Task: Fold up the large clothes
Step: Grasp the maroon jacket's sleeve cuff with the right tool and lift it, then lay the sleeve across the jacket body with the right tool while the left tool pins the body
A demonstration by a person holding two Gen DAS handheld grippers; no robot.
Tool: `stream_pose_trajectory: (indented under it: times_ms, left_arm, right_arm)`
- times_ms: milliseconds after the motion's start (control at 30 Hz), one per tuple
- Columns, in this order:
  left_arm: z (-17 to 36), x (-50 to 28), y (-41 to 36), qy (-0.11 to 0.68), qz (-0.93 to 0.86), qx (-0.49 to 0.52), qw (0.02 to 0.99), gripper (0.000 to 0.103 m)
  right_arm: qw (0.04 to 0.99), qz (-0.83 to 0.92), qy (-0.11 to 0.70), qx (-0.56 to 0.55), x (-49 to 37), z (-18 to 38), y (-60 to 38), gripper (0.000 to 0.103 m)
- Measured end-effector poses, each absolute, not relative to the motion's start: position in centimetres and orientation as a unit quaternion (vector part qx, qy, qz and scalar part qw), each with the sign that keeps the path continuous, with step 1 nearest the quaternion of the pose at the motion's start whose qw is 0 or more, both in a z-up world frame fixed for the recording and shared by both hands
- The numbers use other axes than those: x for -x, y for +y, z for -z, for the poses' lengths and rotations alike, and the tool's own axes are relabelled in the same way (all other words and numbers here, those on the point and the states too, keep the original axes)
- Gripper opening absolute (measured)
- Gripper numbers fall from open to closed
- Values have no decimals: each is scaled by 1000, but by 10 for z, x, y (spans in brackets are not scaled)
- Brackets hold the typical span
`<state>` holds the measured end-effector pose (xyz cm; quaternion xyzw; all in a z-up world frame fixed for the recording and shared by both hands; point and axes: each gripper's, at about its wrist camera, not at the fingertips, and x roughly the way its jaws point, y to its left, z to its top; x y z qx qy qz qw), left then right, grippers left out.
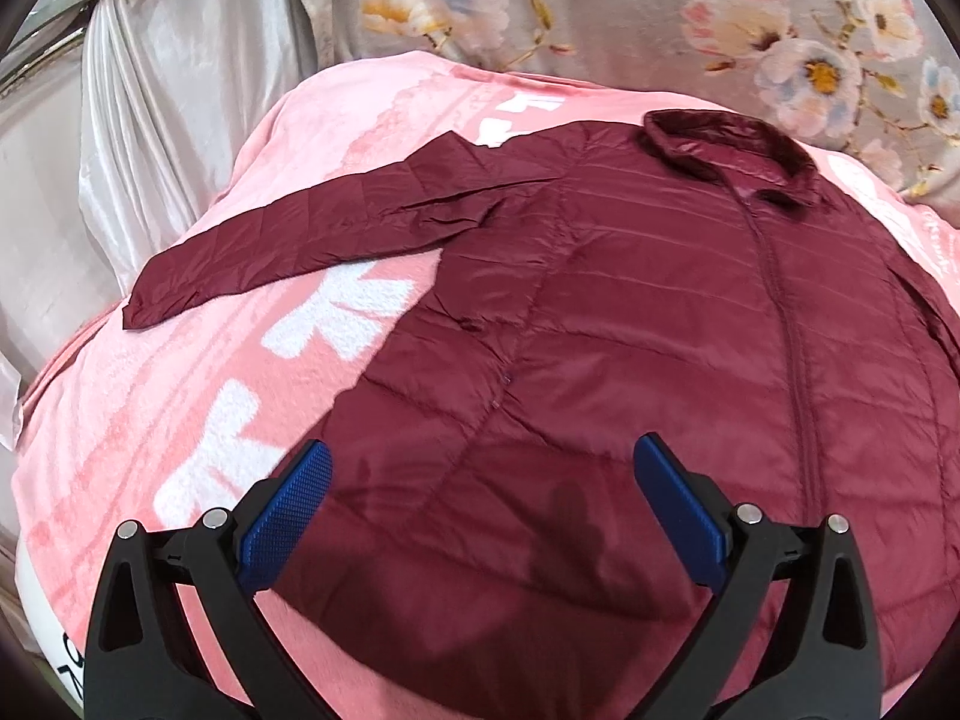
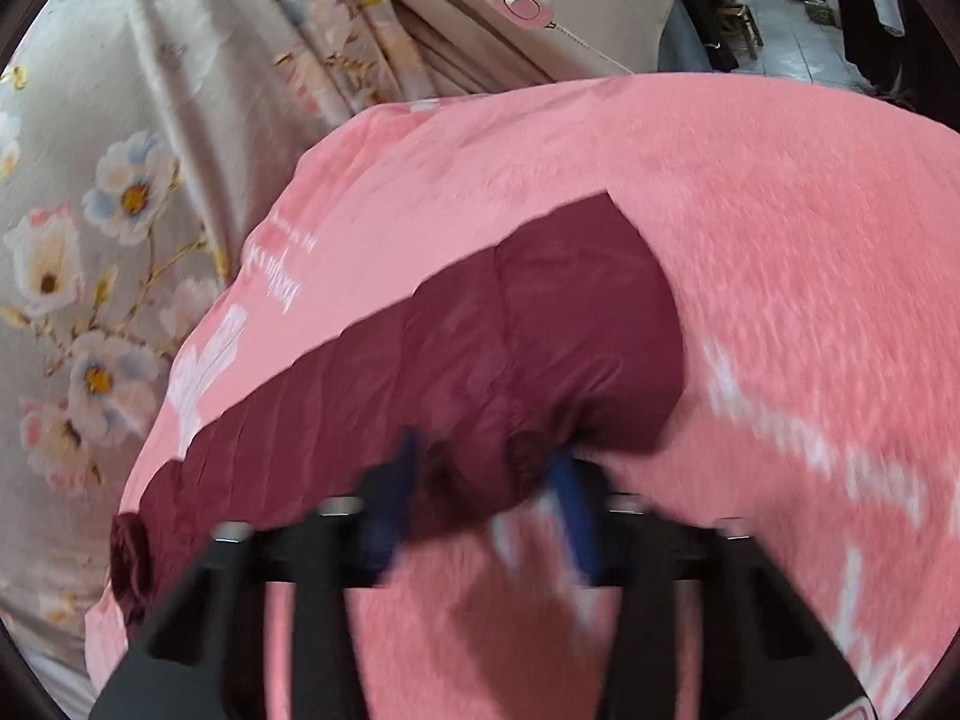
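Maroon puffy jacket flat on pink blanket | my right gripper blurry, pinching its sleeve | my left gripper wide open, empty, over jacket's bottom edge, which is cut off

The pink blanket's white characters cannot be read.
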<state>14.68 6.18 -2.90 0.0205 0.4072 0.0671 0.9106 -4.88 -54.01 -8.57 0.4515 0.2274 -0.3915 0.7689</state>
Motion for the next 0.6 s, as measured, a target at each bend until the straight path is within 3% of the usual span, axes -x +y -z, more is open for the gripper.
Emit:
stream_pose_trajectory:
  times_ms: [200,400,600]
  left_arm:
    - [30,-170,74,412,-79,-10,908,98]
    - [29,-192,89,420,-83,28,903,98]
    - [32,-197,104,426,-85,48,899,98]
  right_arm:
    - [837,371,204,-348,-19,17,-527,8]
    - [947,147,221,-182,-143,-75,-363,8]
    - [943,-58,317,-80,-220,-36,-185,12]
